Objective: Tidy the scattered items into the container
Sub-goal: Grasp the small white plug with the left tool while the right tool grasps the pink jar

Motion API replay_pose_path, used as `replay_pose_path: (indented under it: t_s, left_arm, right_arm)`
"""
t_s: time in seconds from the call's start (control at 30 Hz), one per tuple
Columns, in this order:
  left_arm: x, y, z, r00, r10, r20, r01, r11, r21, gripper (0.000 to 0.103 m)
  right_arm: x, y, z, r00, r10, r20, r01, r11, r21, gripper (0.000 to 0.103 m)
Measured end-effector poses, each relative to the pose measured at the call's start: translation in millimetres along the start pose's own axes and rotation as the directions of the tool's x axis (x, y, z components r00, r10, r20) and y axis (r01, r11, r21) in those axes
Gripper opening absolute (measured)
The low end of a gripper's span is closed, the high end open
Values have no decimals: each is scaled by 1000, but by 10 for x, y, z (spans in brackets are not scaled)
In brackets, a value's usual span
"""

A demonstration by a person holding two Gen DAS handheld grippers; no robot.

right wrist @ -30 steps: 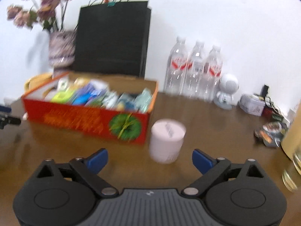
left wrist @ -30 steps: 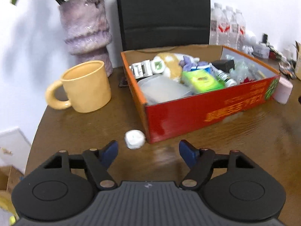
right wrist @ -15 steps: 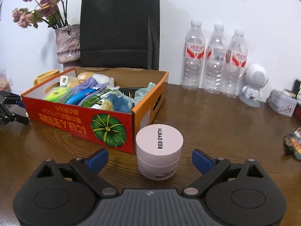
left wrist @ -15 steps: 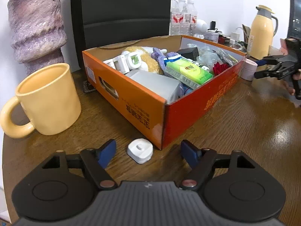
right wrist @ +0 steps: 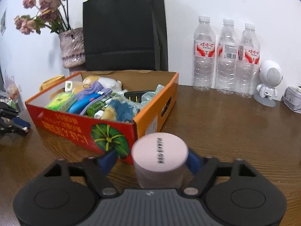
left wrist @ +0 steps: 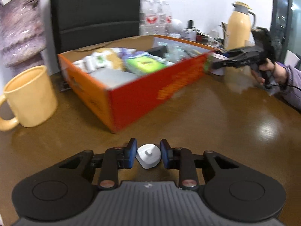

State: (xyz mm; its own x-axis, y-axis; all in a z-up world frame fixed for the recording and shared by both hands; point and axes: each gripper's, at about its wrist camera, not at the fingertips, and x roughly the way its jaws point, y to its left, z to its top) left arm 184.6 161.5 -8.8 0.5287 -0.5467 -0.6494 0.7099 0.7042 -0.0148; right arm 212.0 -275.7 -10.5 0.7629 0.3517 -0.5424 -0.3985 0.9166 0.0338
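Left wrist view shows my left tongs (left wrist: 148, 153) pinching the white cap (left wrist: 148, 156), right tongs (right wrist: 150, 161) closing round the pink jar (right wrist: 160, 154), box (right wrist: 79, 127) nearly full.

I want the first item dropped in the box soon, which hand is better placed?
Probably left: the left gripper is shut on the small white piece; the right gripper is closing around the pink jar.
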Motion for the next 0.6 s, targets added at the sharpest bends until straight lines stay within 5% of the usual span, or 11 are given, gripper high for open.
replay_pose_path:
  t_s: [0.23,0.37,0.43,0.5,0.6]
  left_arm:
    - [96,-914,133,998,-25,-58,31,994,107,28]
    - [285,-1414,268,998,28,-64,-21,995,102,29]
    - [350,-1579,317,996,60,-69,-54,995,90,40]
    - [324,-1688,307,994,74,-75,-68,994,89,84]
    - [264,-1849,244,992,94,-87,-83,989,125,93]
  right_arm:
    - [-228,412,-154,997,83,3,-83,993,-79,54]
    - [-389,766,-246,988,153,-12,-153,982,-115,54]
    - [-456,928,-291,987,162,-14,-162,980,-116,55]
    - [-493,1026,-347,988,153,-21,-155,983,-99,63]
    - [-566,1077,-392,988,151,-24,-152,985,-80,80]
